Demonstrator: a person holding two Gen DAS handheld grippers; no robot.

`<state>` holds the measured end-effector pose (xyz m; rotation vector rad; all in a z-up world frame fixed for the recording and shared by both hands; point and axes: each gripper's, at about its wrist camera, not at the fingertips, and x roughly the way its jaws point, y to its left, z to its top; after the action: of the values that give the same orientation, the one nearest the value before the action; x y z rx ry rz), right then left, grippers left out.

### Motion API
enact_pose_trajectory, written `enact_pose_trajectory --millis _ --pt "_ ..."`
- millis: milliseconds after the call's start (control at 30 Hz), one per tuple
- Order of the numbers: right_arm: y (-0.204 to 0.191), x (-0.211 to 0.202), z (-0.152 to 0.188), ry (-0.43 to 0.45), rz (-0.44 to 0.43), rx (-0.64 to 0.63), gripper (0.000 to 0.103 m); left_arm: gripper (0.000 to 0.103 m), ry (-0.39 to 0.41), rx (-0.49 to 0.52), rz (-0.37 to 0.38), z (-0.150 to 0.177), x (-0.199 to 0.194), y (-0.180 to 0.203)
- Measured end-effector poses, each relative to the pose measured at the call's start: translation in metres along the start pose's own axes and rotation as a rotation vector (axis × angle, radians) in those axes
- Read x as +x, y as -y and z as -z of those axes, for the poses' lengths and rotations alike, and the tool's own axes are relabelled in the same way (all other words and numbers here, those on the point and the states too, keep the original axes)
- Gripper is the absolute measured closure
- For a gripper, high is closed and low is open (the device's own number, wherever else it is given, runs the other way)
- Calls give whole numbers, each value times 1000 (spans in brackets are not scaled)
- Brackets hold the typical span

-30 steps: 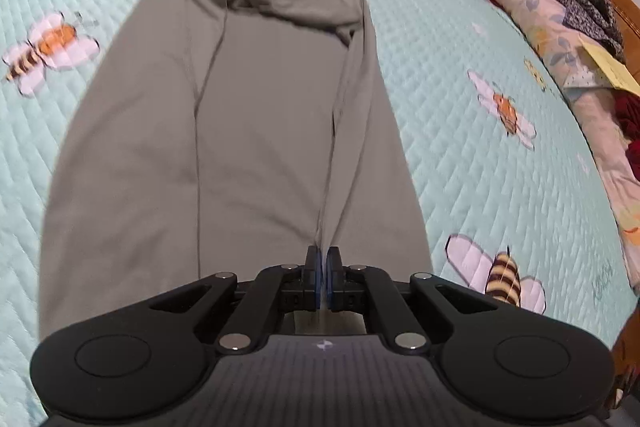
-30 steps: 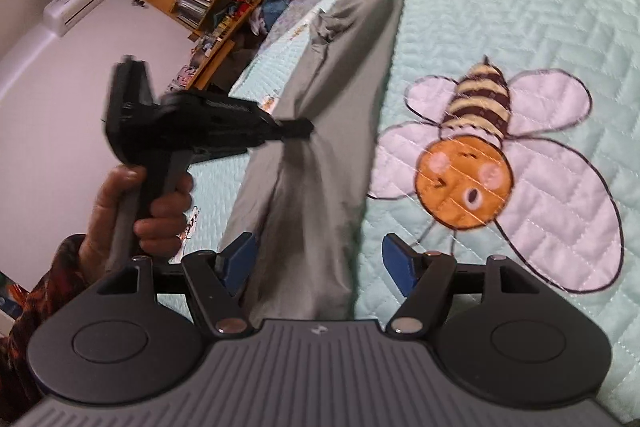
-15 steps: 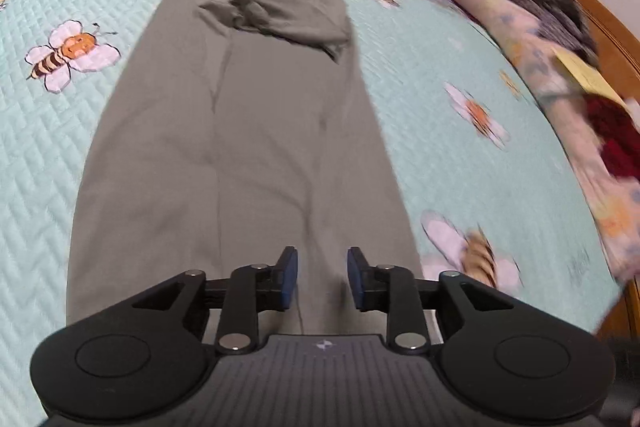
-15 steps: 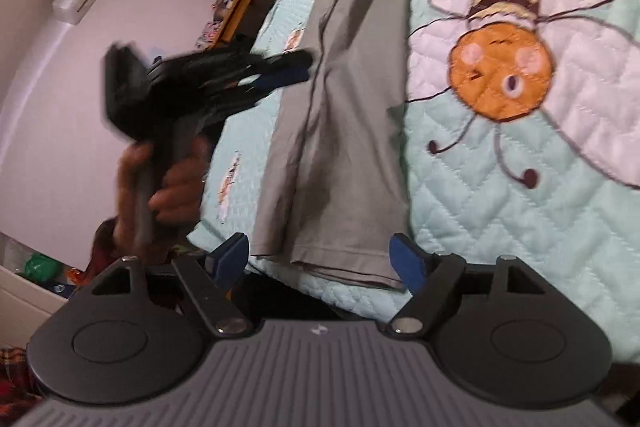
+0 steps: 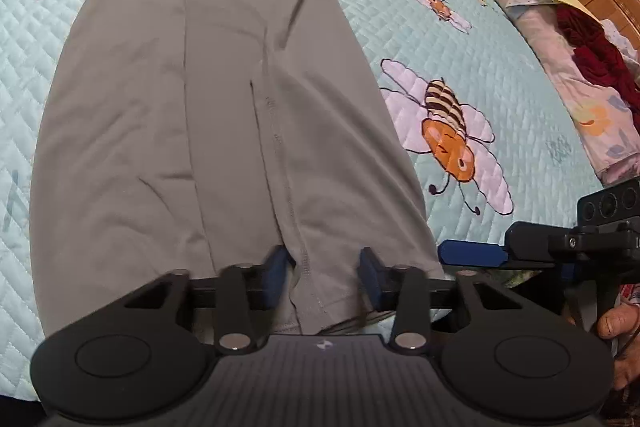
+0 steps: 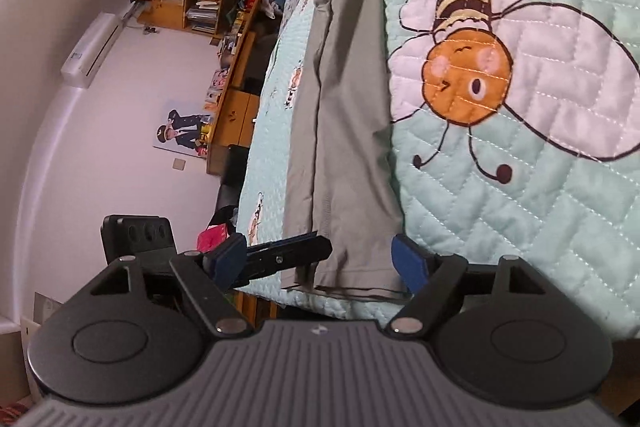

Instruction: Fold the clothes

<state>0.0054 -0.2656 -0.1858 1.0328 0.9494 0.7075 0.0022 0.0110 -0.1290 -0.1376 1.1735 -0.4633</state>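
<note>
Your left gripper (image 5: pixel 323 277) has its jaws wide open, straddling the hem of the grey shirt (image 5: pixel 224 99), holding nothing. Your right gripper (image 6: pixel 318 261) is also wide open at the same hem, its side edge, empty. Shirt lies flat on the bee-print bedspread (image 5: pixel 500 75), sleeves folded in, collar at the far end. No readable writing.

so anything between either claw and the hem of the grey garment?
Nothing visible. The left claw is open with the grey garment hem between its fingers. The right claw is open at the same hem on the quilt; no other item intervenes.
</note>
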Motion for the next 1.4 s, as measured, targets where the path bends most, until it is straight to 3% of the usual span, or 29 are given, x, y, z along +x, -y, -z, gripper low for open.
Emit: enact_pose_trajectory --millis 33,233,400,533,633,733,833,900,967,1033,1133,1167,1333,1400 --pt "0 1 0 -2 9 -1 23 98 -4 -1 -20 0 0 -2" --pt "-4 4 2 -29 35 -26 23 102 12 -15 -60 5 -12 -7" --pt "-14 6 -2 -66 88 -65 23 97 -14 26 -48 7 -6 -3" --pt "-29 12 -6 -56 26 -106 20 91 -16 31 -46 2 -5 -2" --pt "-27 23 -6 -86 -54 -95 16 79 -1 53 -49 2 -13 0" --pt "-14 39 -3 -135 57 -98 22 79 21 74 -53 1 -23 1" --pt "-19 35 -10 -159 22 -116 21 79 77 61 -20 -11 -42 -1" --pt "-24 27 -22 -119 -25 -128 21 74 120 40 -16 -27 -49 -4" --pt "-26 21 -45 -44 -54 -121 21 52 162 11 -38 -49 -52 -7" --pt "-27 18 -71 30 -55 -122 19 44 191 -28 -76 -75 -46 -9" --pt "-31 25 -115 128 -2 -136 16 44 219 -63 -106 -121 -28 -8" --pt "-29 30 -131 152 -20 -112 16 44 225 -70 -112 -136 -20 -7" --pt "-8 71 -205 254 -216 77 14 46 210 -108 -121 -186 18 -18" --pt "4 92 -226 245 -287 153 13 49 200 -123 -120 -203 34 -24"
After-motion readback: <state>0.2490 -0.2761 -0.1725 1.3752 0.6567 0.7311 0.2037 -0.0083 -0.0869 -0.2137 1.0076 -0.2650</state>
